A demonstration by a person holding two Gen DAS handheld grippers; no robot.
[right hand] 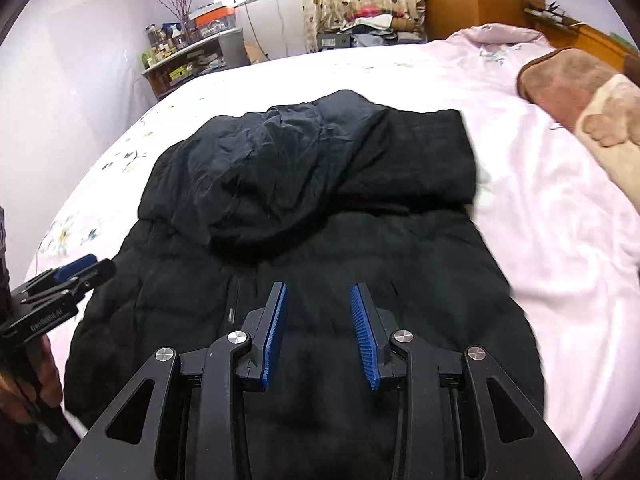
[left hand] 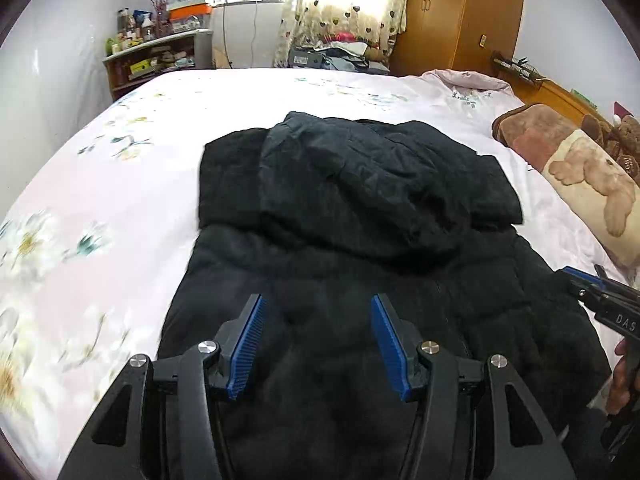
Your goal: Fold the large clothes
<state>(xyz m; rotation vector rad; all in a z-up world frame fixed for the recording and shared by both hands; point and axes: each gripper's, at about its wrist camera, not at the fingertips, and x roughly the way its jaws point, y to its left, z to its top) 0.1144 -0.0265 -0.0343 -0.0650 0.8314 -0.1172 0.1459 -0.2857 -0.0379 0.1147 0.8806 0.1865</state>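
A black padded jacket (left hand: 352, 248) lies flat on the bed (left hand: 120, 208), its far part folded back toward us. The left tool (left hand: 318, 312) hovers above the near hem, pads spread, pinching nothing. The right tool (right hand: 319, 300), at three o'clock from it, also stands parted and empty over the jacket.

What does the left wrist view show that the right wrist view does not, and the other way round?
Only the left wrist view shows the plush toys at the headboard and the right tongs entering from the right edge. Only the right wrist view shows the left tongs at its left edge and more bare bedsheet right of the coat. Both show the black padded coat partly folded on the bed, open tongs holding nothing, the cluttered shelf, the heart-print curtain and the wooden wardrobe.
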